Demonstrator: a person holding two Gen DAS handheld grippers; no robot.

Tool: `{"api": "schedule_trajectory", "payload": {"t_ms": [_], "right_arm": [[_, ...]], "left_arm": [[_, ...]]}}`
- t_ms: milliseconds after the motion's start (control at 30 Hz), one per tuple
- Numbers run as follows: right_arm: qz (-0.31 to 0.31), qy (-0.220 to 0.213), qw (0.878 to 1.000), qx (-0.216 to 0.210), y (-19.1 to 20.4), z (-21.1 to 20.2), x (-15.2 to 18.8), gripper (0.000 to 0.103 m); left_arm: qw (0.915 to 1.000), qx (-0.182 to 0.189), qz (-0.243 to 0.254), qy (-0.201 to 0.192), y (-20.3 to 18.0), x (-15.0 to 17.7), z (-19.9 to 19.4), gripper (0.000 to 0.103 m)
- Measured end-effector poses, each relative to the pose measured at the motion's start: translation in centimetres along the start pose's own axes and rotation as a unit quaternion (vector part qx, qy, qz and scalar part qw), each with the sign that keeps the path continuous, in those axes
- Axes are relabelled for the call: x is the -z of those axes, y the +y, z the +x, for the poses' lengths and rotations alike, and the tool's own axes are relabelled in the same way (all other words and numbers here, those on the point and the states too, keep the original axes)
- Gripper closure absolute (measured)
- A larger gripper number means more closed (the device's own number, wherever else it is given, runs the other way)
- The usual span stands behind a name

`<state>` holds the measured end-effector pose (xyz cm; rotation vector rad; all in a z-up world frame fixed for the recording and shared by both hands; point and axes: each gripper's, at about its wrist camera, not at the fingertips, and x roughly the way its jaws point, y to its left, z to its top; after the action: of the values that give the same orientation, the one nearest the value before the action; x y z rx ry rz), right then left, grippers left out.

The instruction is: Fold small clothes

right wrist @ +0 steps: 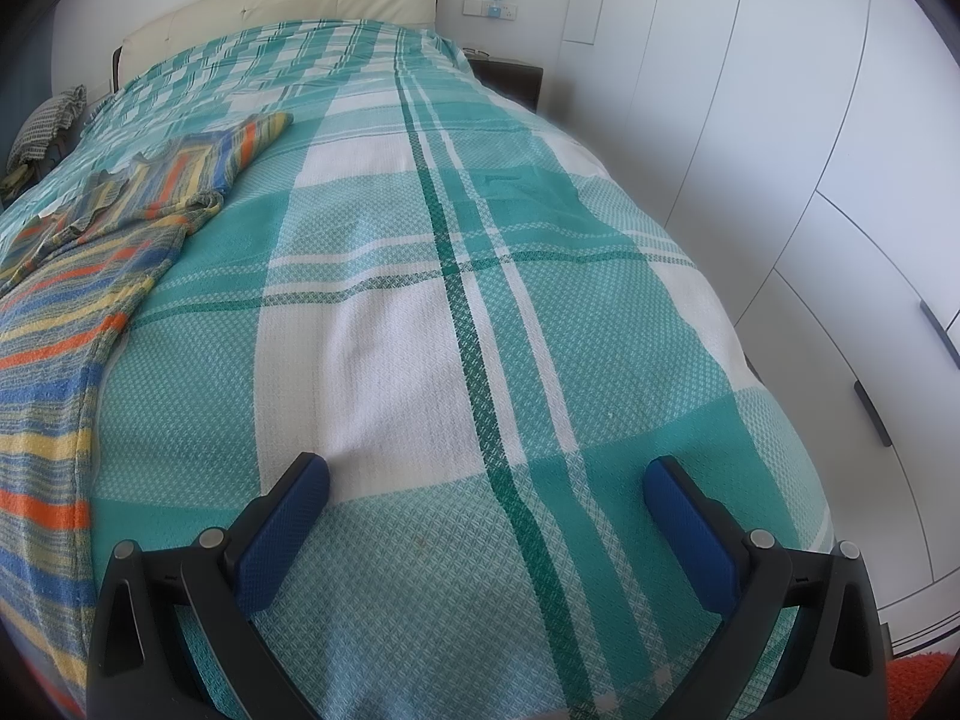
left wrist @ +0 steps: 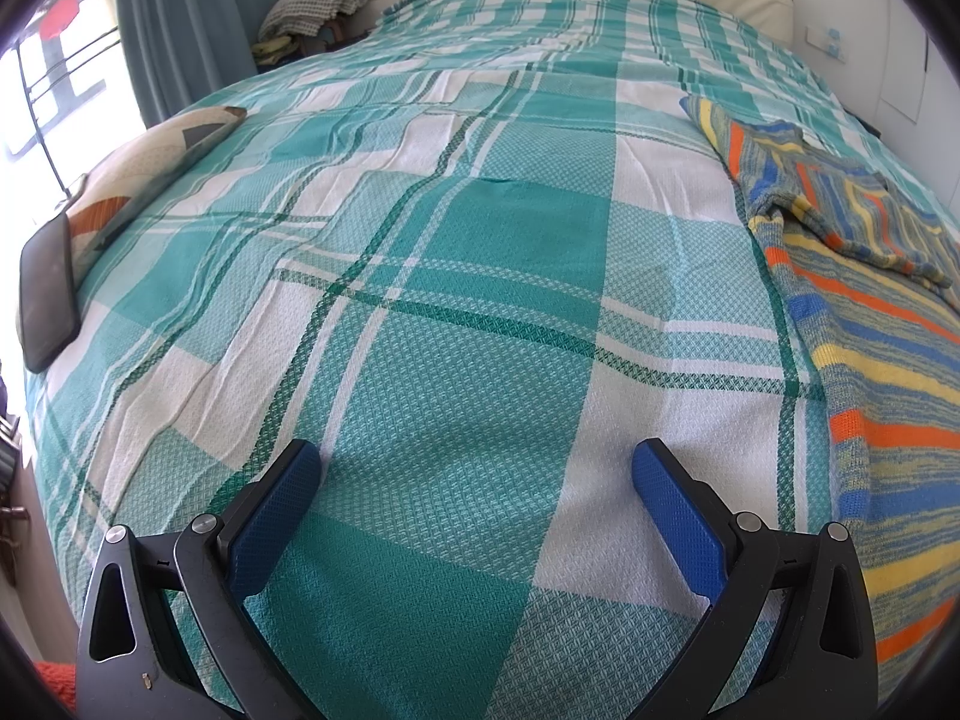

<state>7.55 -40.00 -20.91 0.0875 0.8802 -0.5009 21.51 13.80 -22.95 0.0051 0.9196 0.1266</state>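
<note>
A small striped garment (left wrist: 870,324) in blue, yellow and orange lies spread on the teal plaid bedspread (left wrist: 480,240), at the right of the left wrist view. It also shows at the left of the right wrist view (right wrist: 66,312), with a sleeve folded over near its top. My left gripper (left wrist: 477,462) is open and empty above the bedspread, left of the garment. My right gripper (right wrist: 486,474) is open and empty above the bedspread (right wrist: 480,300), right of the garment.
A dark phone (left wrist: 48,294) and a patterned cushion (left wrist: 150,162) lie at the bed's left edge. A cream headboard (right wrist: 270,0) stands at the far end. White wardrobe doors (right wrist: 810,180) run along the bed's right side. Folded cloths (left wrist: 318,6) sit beyond the far left corner.
</note>
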Motion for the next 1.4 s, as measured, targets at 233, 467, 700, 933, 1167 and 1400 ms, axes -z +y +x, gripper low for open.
{"api": "schedule_trajectory", "payload": {"t_ms": [233, 467, 700, 933, 1167, 1400], "right_arm": [[0.0, 0.0, 1.0, 0.0, 0.0, 0.0, 0.0, 0.0], [0.0, 0.0, 1.0, 0.0, 0.0, 0.0, 0.0, 0.0], [0.0, 0.0, 1.0, 0.001, 0.0, 0.0, 0.0, 0.0], [0.018, 0.046, 0.998, -0.036, -1.8, -1.7, -2.2, 0.0], [-0.022, 0.174, 0.958, -0.228, -0.6, -7.5, -3.0, 0.0], [-0.147, 0.278, 0.909, -0.272, 6.2, -7.8, 3.7, 0.019]], "left_arm": [[1.0, 0.0, 0.0, 0.0, 0.0, 0.0, 0.0, 0.0], [1.0, -0.001, 0.0, -0.001, 0.0, 0.0, 0.0, 0.0], [0.9997, 0.016, -0.009, 0.014, 0.6, -0.6, 0.0, 0.0], [0.9878, 0.102, 0.017, 0.116, 1.0, 0.0, -5.3, 0.002], [0.9554, 0.146, 0.121, 0.226, -3.4, 7.3, -8.8, 0.01], [0.937, 0.111, 0.189, 0.272, -5.6, 8.5, -7.4, 0.08]]}}
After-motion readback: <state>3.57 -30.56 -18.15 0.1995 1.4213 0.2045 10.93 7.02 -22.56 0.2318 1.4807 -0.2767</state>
